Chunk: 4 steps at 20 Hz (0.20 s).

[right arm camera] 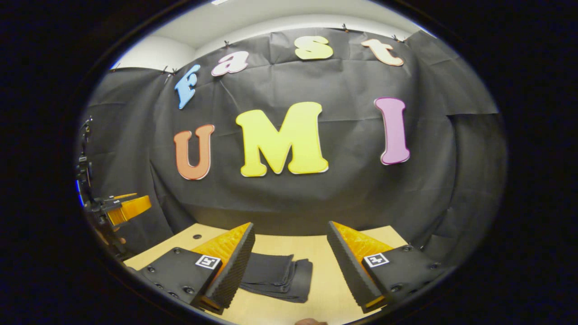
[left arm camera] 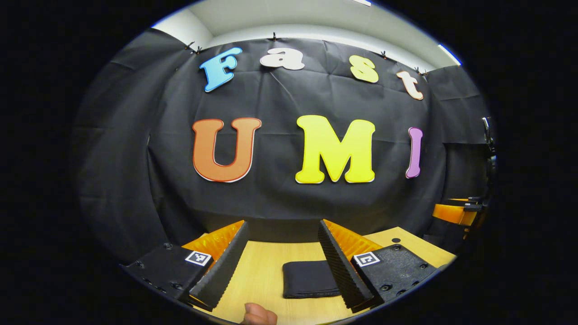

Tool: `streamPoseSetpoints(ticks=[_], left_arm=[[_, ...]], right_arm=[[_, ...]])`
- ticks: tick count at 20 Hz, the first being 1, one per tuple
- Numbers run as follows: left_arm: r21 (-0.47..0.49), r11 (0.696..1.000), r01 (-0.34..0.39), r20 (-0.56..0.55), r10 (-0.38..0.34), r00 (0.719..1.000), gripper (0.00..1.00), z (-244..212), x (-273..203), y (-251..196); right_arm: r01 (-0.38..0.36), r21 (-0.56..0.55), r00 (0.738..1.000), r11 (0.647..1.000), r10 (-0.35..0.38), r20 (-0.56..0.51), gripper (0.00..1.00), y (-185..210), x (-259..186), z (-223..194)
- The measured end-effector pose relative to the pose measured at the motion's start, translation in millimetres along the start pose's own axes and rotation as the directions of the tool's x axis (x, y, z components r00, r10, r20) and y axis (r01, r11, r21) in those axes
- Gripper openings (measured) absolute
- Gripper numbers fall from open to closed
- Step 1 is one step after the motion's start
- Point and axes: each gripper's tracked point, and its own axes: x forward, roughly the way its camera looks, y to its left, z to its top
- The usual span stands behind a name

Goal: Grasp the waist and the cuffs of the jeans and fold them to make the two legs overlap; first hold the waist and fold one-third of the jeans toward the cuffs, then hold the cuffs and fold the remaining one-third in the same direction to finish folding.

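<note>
In the left gripper view the left gripper (left arm camera: 282,264) is held above the bench (left arm camera: 262,271) with its two fingers spread wide and nothing between them. Looking out along those fingers, the jeans (left arm camera: 309,279) lie on the bench as a dark folded bundle, flat and roughly rectangular. They sit below and ahead of the gripper, toward its right-hand finger, which overlaps the bundle's right edge in this view; whether the finger touches the cloth or merely passes in front of it cannot be told from here, though it looks to be held clear above. A fingertip (left arm camera: 258,314) of the person's hand shows at the bottom edge. Far off at the right margin stands part of the right gripper (left arm camera: 456,212).

In the right gripper view the right gripper (right arm camera: 291,266) is likewise spread apart and empty, hovering over the bench (right arm camera: 325,280). The folded jeans (right arm camera: 277,276) lie between its fingers but nearer the left-hand one, whose tip covers the bundle's left part. Layered folded edges show along the bundle's right side. At the left margin of this view, well apart from the jeans, the left gripper (right arm camera: 128,207) is seen.
</note>
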Motion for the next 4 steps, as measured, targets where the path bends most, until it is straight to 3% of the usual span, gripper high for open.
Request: streamPoseSetpoints(ticks=[1,3,4], left_arm=[[-0.005,1.000,-0.010,0.004,0.010,1.000,1.00,-3.6,-4.1,3.2],[-0.028,0.999,-0.023,0.002,0.023,1.000,0.98,-8.7,-9.0,6.9],[-0.035,0.999,-0.024,-0.001,0.024,1.000,0.98,-11.9,-12.1,7.2]], right_arm=[[-0.001,-0.005,1.000,1.000,0.001,0.004,0.94,6.4,0.4,-0.7],[0.001,-0.016,1.000,1.000,-0.001,0.002,0.99,19.2,0.6,-5.3],[0.008,-0.028,1.000,1.000,-0.008,-0.002,0.94,22.9,-0.1,-8.8]])
